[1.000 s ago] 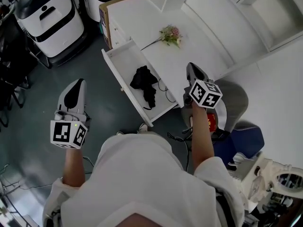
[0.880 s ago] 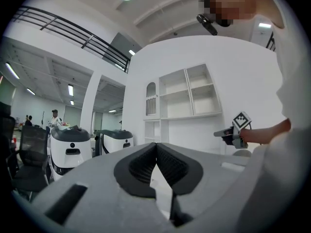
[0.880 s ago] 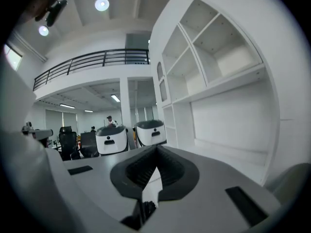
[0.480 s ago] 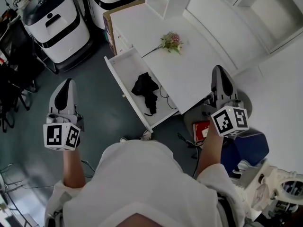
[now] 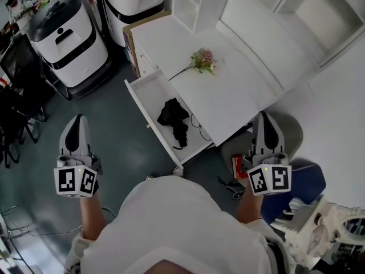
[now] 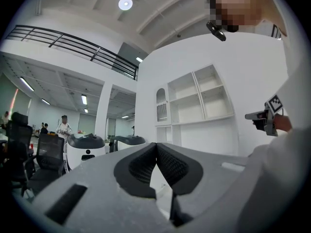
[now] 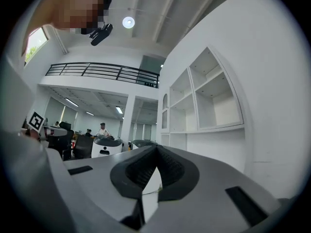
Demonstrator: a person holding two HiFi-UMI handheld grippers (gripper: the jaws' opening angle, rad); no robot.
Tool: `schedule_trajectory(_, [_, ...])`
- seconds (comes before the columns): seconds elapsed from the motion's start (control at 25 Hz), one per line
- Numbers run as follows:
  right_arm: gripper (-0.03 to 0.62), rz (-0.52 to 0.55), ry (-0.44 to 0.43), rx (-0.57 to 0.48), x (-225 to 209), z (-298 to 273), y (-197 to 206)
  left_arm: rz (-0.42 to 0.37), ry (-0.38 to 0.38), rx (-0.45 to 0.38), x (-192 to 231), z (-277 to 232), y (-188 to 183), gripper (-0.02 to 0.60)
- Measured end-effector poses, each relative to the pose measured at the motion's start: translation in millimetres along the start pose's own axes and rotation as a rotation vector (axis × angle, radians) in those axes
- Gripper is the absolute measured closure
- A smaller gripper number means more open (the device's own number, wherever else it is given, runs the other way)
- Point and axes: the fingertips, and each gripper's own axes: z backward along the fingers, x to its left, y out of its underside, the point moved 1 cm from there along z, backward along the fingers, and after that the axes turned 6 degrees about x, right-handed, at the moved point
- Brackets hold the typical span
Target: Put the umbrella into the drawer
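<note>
We see bright, even light from ceiling lamps (image 7: 128, 22); the white desk (image 5: 239, 90) nearly washes out; gripper views bend, darkening at edges.

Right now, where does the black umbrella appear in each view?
Head view: umbrella lies in the open drawer, slightly left of centre.
Left gripper view: not in it.
Right gripper view: not in it.
Shared landmark: white shelf unit, top of head view, right of centre in both gripper views.
</note>
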Motion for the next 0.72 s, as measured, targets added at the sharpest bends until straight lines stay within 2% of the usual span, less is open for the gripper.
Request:
schedule_trajectory(0.12, [0.594,0.021,0.046,0.031,-11.6,5.5,5.0,0.001,-0.009,0.015,-0.8,10.1,5.0,0.568])
schedule_trajectory(0.24, [0.594,-0.001,0.049,0.056,-12.2,5.9,12.4,0.026,-0.031,0.034,7.8,17.2,14.6,0.568])
schedule_trajectory(0.36, [0.594,-0.020,0.023,0.047,-2.7,0.7,9.3,0.055,-0.037,0.035,14.5,17.2,16.8,0.568])
schedule_trajectory(0.48, [0.594,-0.033,-0.010,0.013,11.2,-7.8,0.9,0.053,-0.025,0.024,17.4,15.1,14.0,0.568])
schedule_trajectory(0.72, [0.594,-0.044,-0.067,-0.006,35.5,-16.2,-4.0,0.064,-0.050,0.034,25.0,29.2,19.6,0.568])
